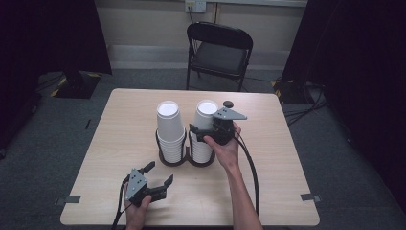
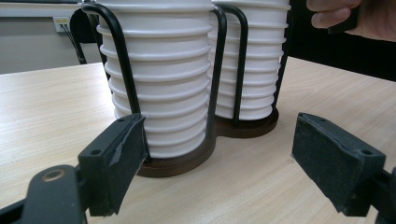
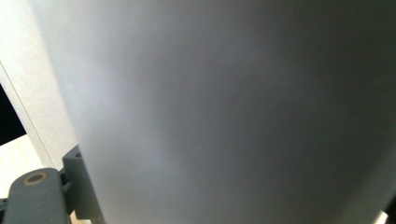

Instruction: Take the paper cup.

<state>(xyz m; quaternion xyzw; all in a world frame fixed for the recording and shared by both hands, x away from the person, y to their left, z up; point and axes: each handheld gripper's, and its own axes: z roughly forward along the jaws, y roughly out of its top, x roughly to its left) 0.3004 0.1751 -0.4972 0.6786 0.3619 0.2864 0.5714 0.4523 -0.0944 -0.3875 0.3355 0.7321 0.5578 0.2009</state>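
right hand-held gripper (image 1: 201,134): clamped on upper cup of right cup stack (image 1: 205,125) | left hand-held gripper (image 1: 159,174): jaws wide, empty, near front counter (image 1: 277,158) edge | stacks: ribbed white paper, black wire holder (image 1: 165,159), counter centre, bare wood around

Two cup stacks (image 1: 170,129) (image 1: 203,130) are standing side by side in a holder (image 1: 165,160) mid-counter (image 1: 119,124). A chair (image 1: 219,52) is sitting behind the counter's far edge.
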